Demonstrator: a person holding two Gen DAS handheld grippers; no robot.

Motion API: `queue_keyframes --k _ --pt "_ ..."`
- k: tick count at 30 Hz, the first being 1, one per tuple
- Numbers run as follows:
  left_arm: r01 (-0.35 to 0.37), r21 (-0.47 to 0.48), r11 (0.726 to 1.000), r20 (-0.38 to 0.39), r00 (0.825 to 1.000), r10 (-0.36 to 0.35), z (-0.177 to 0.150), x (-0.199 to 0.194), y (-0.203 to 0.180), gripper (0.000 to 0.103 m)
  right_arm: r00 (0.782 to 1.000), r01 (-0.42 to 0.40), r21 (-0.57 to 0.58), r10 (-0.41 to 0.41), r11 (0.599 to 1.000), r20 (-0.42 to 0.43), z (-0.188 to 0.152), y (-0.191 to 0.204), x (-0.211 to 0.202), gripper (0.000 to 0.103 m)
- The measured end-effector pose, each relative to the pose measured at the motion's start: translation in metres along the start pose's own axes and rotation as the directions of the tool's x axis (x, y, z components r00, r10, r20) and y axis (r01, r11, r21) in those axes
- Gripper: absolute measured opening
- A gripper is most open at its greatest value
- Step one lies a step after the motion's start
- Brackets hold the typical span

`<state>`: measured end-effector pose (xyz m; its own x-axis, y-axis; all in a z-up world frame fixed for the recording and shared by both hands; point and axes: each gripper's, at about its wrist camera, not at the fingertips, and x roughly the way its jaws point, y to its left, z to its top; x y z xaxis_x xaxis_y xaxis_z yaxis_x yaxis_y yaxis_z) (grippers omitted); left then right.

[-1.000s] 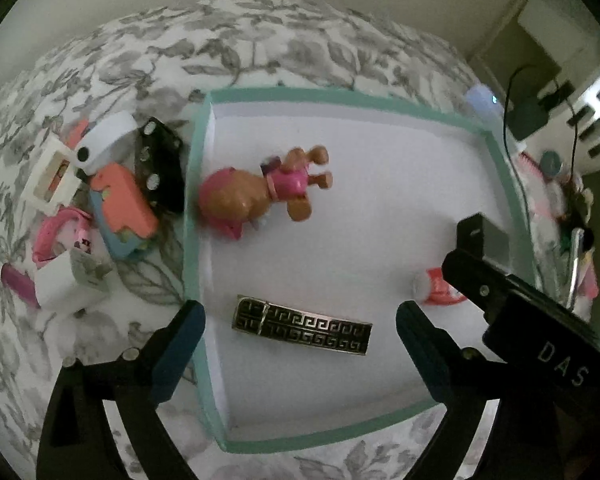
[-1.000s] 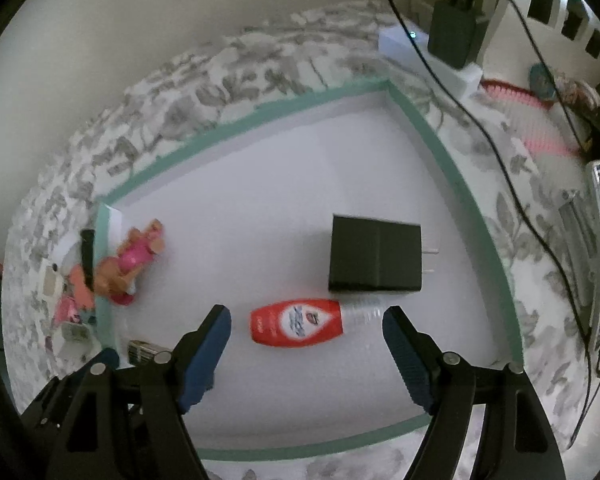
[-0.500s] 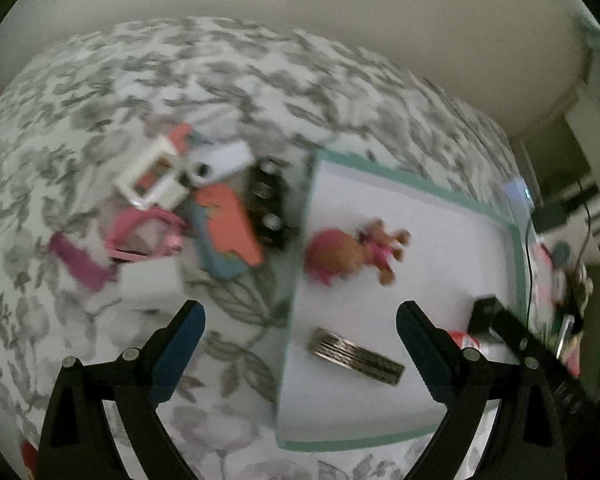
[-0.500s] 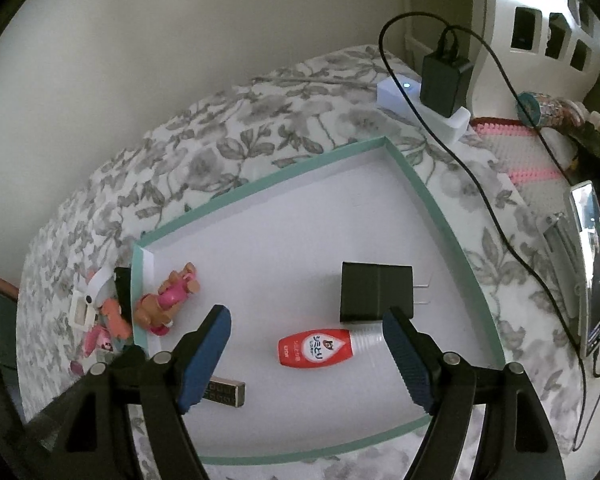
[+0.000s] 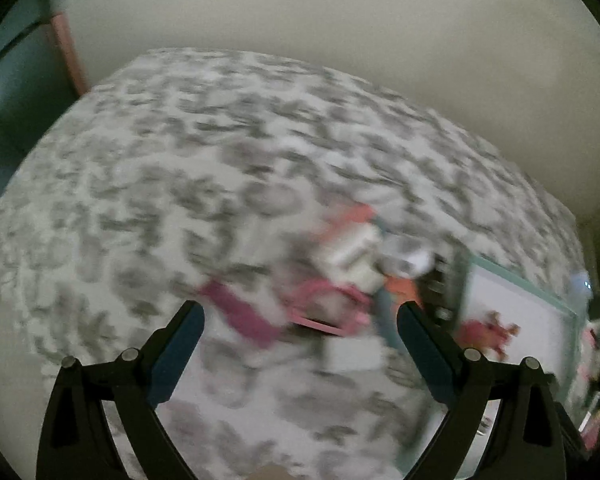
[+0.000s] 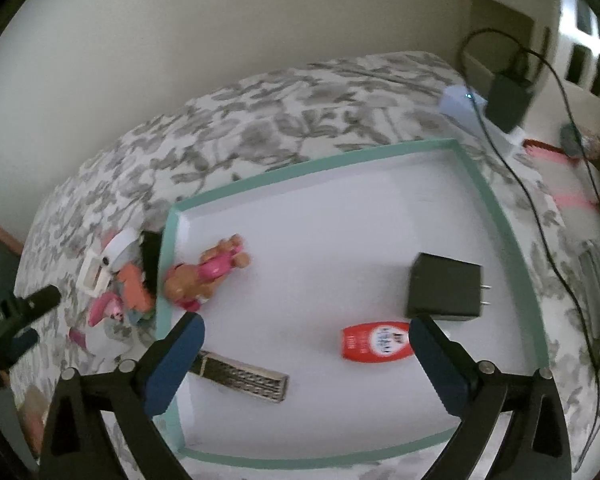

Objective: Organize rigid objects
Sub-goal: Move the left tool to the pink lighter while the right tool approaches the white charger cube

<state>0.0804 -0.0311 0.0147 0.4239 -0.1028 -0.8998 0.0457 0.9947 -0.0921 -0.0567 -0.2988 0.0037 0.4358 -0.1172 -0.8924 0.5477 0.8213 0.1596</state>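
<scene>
A white tray with a teal rim (image 6: 496, 208) lies on the floral bedspread. In it are a pink toy figure (image 6: 204, 272), a black charger (image 6: 444, 292), a small red bottle (image 6: 376, 340) and a patterned metal bar (image 6: 244, 376). My right gripper (image 6: 304, 344) is open and empty above the tray. A pile of small objects (image 6: 112, 280) lies left of the tray; in the blurred left wrist view it shows as pink and white shapes (image 5: 332, 280). My left gripper (image 5: 300, 332) is open and empty, in front of that pile.
A black power adapter with its cord (image 6: 508, 100) and a white device (image 6: 460, 104) sit past the tray's far right corner. Clutter lies along the right edge (image 6: 572, 200). A wall (image 5: 300, 20) stands behind the bed.
My left gripper has swung left, off the tray and over to the pile on the bedspread; its view is now blurred. My right gripper has pulled back and up from the tray.
</scene>
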Motion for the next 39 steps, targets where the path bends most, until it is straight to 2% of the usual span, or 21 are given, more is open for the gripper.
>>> queue_keyframes --k 9,16,26,29,34,39 --pt "-0.111 -0.037 0.993 -0.002 0.994 0.112 0.017 0.004 0.063 0.097 0.996 -0.091 -0.113 0.09 0.989 -0.009 -0.009 0.057 0.001 0.103" --pt "-0.117 -0.033 0.993 -0.048 0.992 0.115 0.019 0.015 0.084 0.097 0.985 -0.171 -0.189 0.163 0.967 -0.056 -0.019 0.111 0.012 0.103" --pt "-0.099 -0.017 0.995 -0.164 0.982 0.095 0.012 0.052 0.087 0.097 0.981 -0.176 -0.305 0.144 0.936 -0.127 -0.037 0.165 0.043 0.103" --pt "-0.093 -0.009 0.996 -0.188 0.978 0.089 0.011 0.061 0.085 0.097 0.988 -0.138 -0.348 0.106 0.927 -0.109 -0.038 0.174 0.049 0.103" --pt "-0.091 -0.007 0.996 -0.209 0.974 0.087 0.011 0.07 0.084 0.097 0.982 -0.168 -0.344 0.124 0.924 -0.145 -0.039 0.185 0.059 0.103" --pt "-0.091 -0.013 0.996 -0.217 0.972 0.086 0.011 0.073 0.087 0.097 0.982 -0.16 -0.385 0.109 0.909 -0.151 -0.042 0.197 0.069 0.103"
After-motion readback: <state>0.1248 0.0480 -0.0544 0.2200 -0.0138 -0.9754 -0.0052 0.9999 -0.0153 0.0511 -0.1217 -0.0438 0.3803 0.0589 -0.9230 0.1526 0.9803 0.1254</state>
